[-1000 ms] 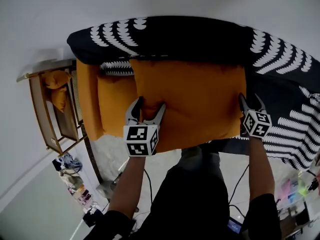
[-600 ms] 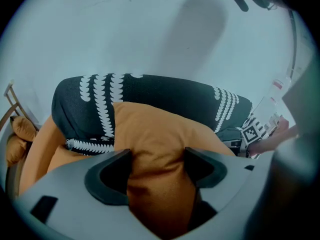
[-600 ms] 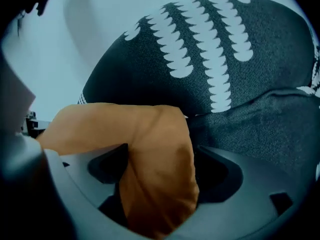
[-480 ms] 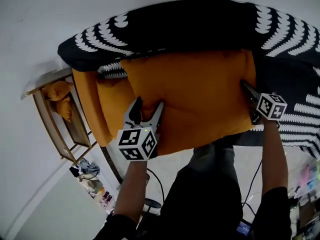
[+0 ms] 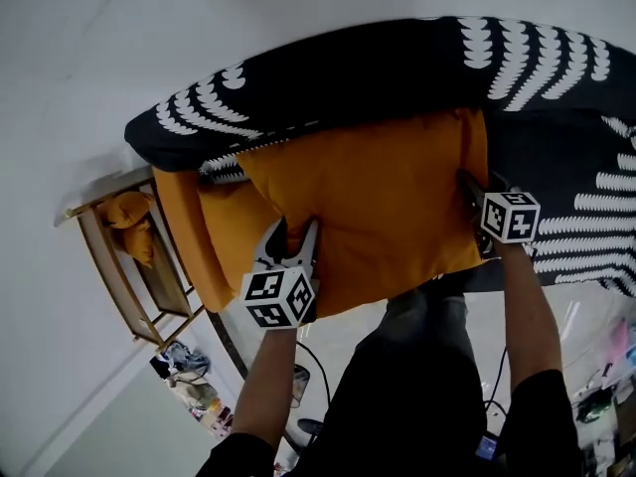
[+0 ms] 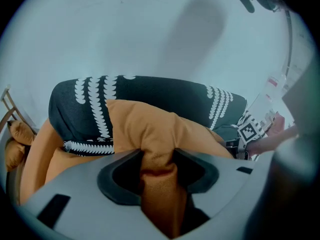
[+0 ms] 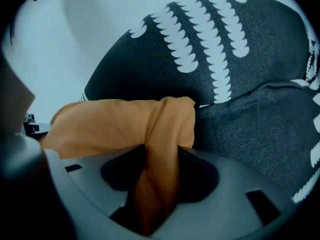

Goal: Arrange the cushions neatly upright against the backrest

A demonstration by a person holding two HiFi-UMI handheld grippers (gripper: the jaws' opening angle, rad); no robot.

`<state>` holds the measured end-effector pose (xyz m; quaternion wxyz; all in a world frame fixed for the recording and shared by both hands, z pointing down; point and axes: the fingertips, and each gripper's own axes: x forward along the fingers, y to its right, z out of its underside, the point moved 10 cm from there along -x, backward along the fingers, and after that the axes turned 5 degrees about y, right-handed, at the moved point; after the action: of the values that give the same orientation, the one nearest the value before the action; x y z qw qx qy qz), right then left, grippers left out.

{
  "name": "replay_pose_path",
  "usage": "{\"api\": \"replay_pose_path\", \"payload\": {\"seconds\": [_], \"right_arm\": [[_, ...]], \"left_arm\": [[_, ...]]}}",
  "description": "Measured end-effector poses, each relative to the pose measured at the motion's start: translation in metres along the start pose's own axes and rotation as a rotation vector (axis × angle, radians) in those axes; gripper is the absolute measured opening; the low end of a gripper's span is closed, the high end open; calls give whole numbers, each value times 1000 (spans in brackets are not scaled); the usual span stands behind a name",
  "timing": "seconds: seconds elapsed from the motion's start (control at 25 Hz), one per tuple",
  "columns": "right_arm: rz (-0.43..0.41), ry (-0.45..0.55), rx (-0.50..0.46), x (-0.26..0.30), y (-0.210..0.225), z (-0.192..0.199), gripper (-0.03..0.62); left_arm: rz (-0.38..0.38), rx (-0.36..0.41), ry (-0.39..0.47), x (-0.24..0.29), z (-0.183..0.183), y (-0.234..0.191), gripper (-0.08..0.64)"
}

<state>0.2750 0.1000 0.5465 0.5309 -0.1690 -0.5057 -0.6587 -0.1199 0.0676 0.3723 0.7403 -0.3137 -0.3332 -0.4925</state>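
A large orange cushion (image 5: pixel 378 207) leans against the black sofa backrest (image 5: pixel 397 63) with its white scallop print. My left gripper (image 5: pixel 290 241) is at the cushion's lower left edge. Its jaws are closing, and a fold of orange fabric (image 6: pixel 150 129) is pinched between them (image 6: pixel 157 159). My right gripper (image 5: pixel 472 192) is at the cushion's right edge. Its jaws are closing too, on a bunched corner of the cushion (image 7: pixel 110 121). A second orange cushion (image 5: pixel 214 227) lies behind it at the left, under a black-and-white patterned cushion (image 5: pixel 224 165).
A wooden rack (image 5: pixel 109 266) holding an orange bundle (image 5: pixel 129 217) stands left of the sofa. Small clutter (image 5: pixel 189 376) lies on the floor below it. The sofa's black patterned seat (image 5: pixel 586 217) extends to the right, and a pale wall (image 5: pixel 149 28) rises behind.
Both grippers' jaws have narrowed onto the orange cushion's edges. The right gripper has pressed in against the cushion's right side.
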Motion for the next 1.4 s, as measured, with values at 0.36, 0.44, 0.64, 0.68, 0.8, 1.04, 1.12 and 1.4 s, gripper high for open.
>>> {"api": "replay_pose_path", "payload": {"seconds": [0.36, 0.44, 0.64, 0.68, 0.8, 1.04, 1.12, 1.4], "right_arm": [[53, 129, -31, -103, -61, 15, 133], [68, 132, -20, -119, -74, 24, 134], [78, 187, 10, -156, -91, 29, 135], [74, 195, 7, -161, -92, 28, 135], [73, 206, -10, -178, -94, 22, 140], [91, 264, -37, -215, -53, -2, 140], [98, 270, -36, -233, -25, -9, 139], [114, 279, -69, -295, 86, -50, 140]], "left_arm": [[153, -20, 122, -81, 9, 3, 133], [155, -13, 129, -98, 10, 3, 133], [157, 16, 192, -137, 3, 12, 133], [154, 21, 205, -144, 3, 15, 133], [149, 29, 233, -160, -2, 25, 133], [155, 18, 286, -154, -7, 80, 133], [163, 12, 289, -146, -9, 110, 133], [153, 5, 333, -117, -23, 238, 135]]}}
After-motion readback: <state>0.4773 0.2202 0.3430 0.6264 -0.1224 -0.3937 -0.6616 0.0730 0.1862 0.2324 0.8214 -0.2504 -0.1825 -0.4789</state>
